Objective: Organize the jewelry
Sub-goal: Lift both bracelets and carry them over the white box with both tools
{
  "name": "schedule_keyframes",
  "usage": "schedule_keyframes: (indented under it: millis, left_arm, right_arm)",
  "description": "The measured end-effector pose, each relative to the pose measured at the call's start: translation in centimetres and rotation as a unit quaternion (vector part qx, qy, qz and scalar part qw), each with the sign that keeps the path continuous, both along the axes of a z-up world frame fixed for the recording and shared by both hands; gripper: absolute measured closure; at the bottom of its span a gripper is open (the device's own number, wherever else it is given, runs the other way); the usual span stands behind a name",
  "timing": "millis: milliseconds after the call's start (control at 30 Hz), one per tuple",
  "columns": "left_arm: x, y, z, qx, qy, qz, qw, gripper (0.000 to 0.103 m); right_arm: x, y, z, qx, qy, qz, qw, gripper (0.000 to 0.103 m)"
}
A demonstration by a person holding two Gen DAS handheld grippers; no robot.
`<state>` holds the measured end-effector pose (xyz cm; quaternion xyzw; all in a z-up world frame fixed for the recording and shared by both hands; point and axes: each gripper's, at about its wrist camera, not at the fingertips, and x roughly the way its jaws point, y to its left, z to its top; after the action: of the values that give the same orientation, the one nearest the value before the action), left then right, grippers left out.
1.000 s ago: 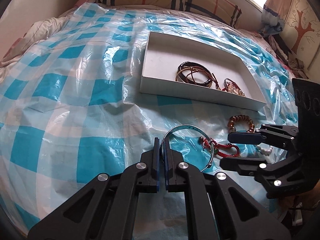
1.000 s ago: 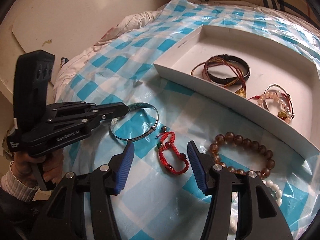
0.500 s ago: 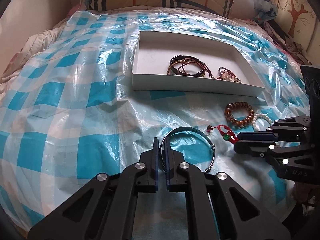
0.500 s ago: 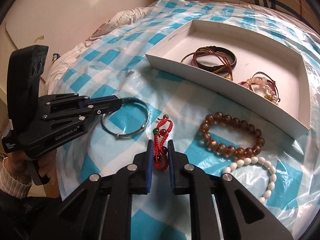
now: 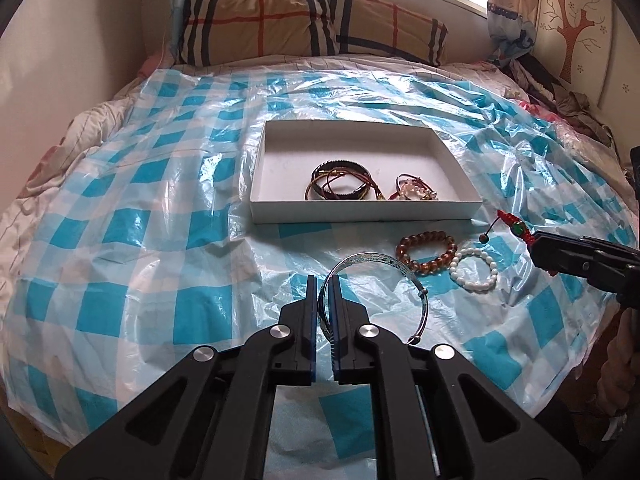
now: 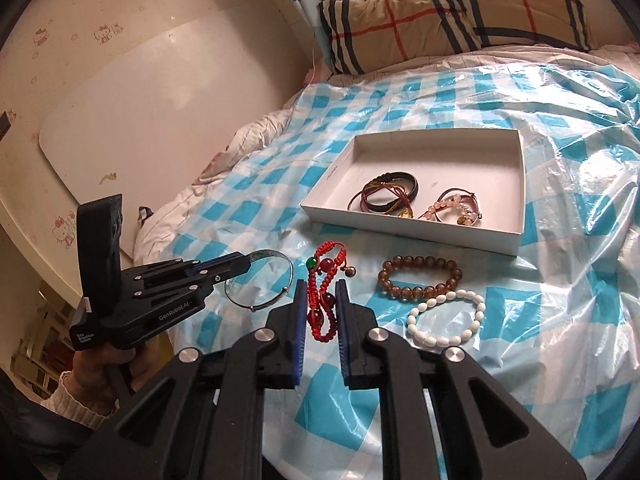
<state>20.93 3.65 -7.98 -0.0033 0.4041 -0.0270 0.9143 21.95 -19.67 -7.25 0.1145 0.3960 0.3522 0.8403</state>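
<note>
Two bracelet bundles already lie in the white box (image 5: 366,212), at 12 o'clock of the left gripper (image 5: 324,312), whose fingers are clamped on the silver bangle (image 5: 416,284), while the right gripper (image 6: 319,312) fingers pinch the red cord bracelet (image 6: 322,292), and the brown bead bracelet (image 6: 420,278) and white bead bracelet (image 6: 444,316) remain on the bed.

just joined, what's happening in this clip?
A person with a handheld gripper in each hand is sorting bracelets on a bed into a white box. The left gripper is shut on a silver bangle; the right gripper is shut on a red cord bracelet, lifted off the checked plastic sheet. Two bracelet clusters are already in the box. A brown bead bracelet and a white bead bracelet lie outside it.
</note>
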Motion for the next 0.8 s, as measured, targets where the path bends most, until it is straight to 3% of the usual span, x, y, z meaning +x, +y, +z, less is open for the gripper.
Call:
schedule_keyframes:
  millis: [367, 800]
  left_arm:
    - [-2.2, -1.8, 3.8, 0.022, -0.044, -0.006, 0.9988, 0.098]
    - [-2.7, -2.2, 5.1, 0.019, -0.064, -0.006, 0.9978, 0.098]
  right_arm:
    - [-2.2, -0.6, 2.5, 0.010, -0.030, -0.010, 0.999, 0.088]
    - [-3.2, -0.4, 3.9, 0.006, -0.058, -0.014, 0.998, 0.088]
